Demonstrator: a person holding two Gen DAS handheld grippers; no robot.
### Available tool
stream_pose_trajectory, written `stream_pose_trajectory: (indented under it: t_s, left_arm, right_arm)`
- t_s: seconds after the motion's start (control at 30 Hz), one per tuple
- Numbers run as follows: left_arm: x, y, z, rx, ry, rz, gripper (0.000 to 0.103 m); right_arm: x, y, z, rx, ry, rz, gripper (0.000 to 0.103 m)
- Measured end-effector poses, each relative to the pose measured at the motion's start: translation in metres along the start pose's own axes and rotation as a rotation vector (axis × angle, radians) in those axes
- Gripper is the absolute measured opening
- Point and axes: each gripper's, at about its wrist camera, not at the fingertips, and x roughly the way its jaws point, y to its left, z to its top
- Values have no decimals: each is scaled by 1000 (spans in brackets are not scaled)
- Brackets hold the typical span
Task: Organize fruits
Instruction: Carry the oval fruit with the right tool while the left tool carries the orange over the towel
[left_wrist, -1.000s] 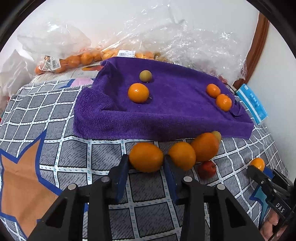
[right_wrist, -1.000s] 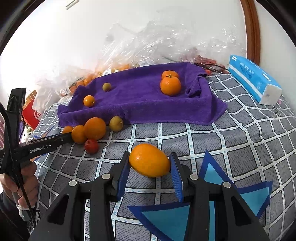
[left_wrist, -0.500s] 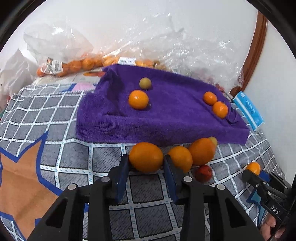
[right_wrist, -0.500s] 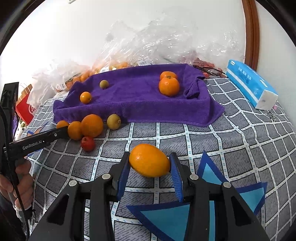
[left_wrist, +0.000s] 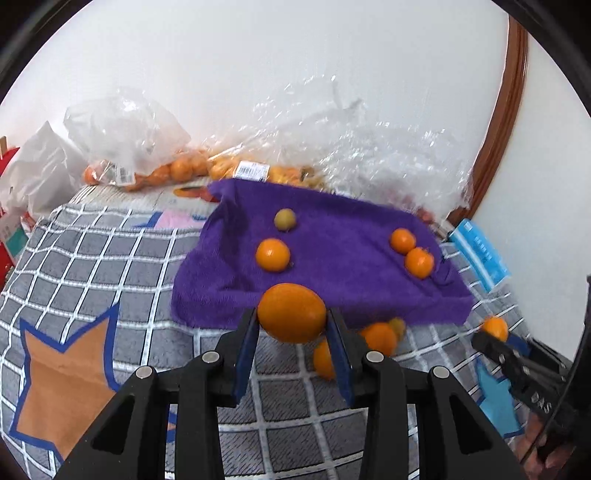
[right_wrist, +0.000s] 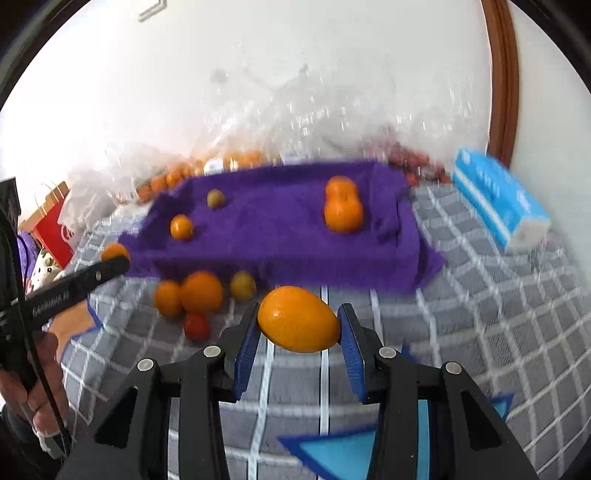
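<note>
My left gripper (left_wrist: 291, 325) is shut on a large orange (left_wrist: 291, 312) and holds it above the near edge of the purple towel (left_wrist: 332, 254). My right gripper (right_wrist: 298, 328) is shut on an oval orange (right_wrist: 298, 324), lifted above the grey checked cloth (right_wrist: 480, 314). The towel (right_wrist: 280, 229) holds a small orange (left_wrist: 272, 254), a greenish fruit (left_wrist: 284, 219) and two small oranges (left_wrist: 418, 262) at its right. Loose oranges (right_wrist: 201, 291), a greenish fruit (right_wrist: 242, 284) and a small red fruit (right_wrist: 196, 325) lie in front of the towel.
Clear plastic bags with oranges (left_wrist: 177, 170) lie behind the towel against the white wall. A blue tissue pack (right_wrist: 498, 199) sits at the right. A red paper bag (right_wrist: 51, 229) stands at the left. The grey checked cloth (left_wrist: 92, 266) has star patches.
Both grippers have lifted their oranges off the cloth and moved up and toward the towel. The left one rose away from the loose fruit group.
</note>
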Motion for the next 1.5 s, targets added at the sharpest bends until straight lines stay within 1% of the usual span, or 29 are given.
stream_pose_trajectory:
  t_s: [0.1,0.27,0.43,0.57,0.67,0.77,0.87,0.97,1.07,1.13,1.27,1.5]
  left_arm:
    - [0,2,10,-19,-4,21,35]
    - [4,10,22,-60,-7,31,35]
    - [13,6,38,-52,-25,57,35]
    - [27,4,44,-54,-10,63,36]
    - [35,3,45,-48,-5,76,35]
    - [45,5,43,-48,-3,74,35]
    - [55,7,41,-57,21,71,35]
    - [60,7,39,-49,17,77,36]
    - [59,9,39,-59,-2,62,36]
    - [58,11,39,-67,-16,68,36]
    - [61,16,40,-94,-10,58,36]
    - [66,16,38,-102,-3,40,36]
  right_arm:
    - [0,3,24,-10,-35,5,42]
    - [9,5,60,-19,-83,17,42]
    - [21,2,79,-28,-103,12,42]
    - [40,-9,74,-1,-90,-1,42]
    - [55,-22,68,34,-51,3,42]
    - [58,-32,65,47,-47,-17,42]
    - [59,-42,63,62,-51,-44,42]
    - [61,-48,61,79,-46,-51,42]
    - [64,-51,61,87,-45,-50,42]
    - [68,-51,60,86,-40,-46,42]
    - [78,-48,56,74,-16,-43,42]
    - [97,-45,50,76,34,-34,42]
